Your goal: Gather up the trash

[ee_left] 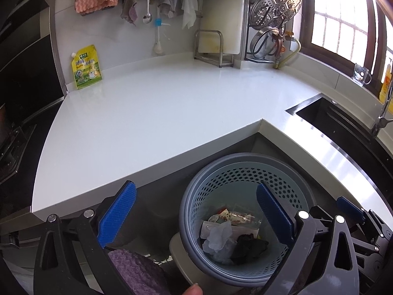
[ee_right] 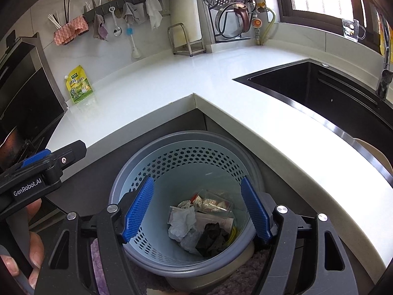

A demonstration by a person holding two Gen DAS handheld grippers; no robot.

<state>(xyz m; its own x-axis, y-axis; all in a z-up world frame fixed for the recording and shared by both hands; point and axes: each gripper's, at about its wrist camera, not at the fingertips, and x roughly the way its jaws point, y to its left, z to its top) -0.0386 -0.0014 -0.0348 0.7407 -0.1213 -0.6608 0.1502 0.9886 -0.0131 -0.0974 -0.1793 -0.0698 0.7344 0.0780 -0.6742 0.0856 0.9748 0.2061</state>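
A grey-rimmed, pale blue perforated trash basket (ee_left: 245, 172) (ee_right: 186, 152) stands on the floor in the corner below the white counter. Inside lie crumpled white paper (ee_right: 183, 223), a clear plastic cup (ee_right: 213, 202), a dark wad (ee_right: 212, 238) and wrappers. My left gripper (ee_left: 196, 211) hangs open above the basket's left rim with nothing between its blue pads. My right gripper (ee_right: 200, 211) is open over the basket's mouth, also holding nothing. In the right wrist view the left gripper (ee_right: 36, 169) shows at the left edge, held by a hand.
A yellow-green pouch (ee_left: 86, 67) (ee_right: 79, 84) stands on the white L-shaped counter (ee_left: 152, 113) by the back wall. A black sink (ee_right: 319, 91) is set in at right. Cloths, a spoon and a brush hang on a wall rail. A purple mat (ee_left: 137, 272) lies on the floor.
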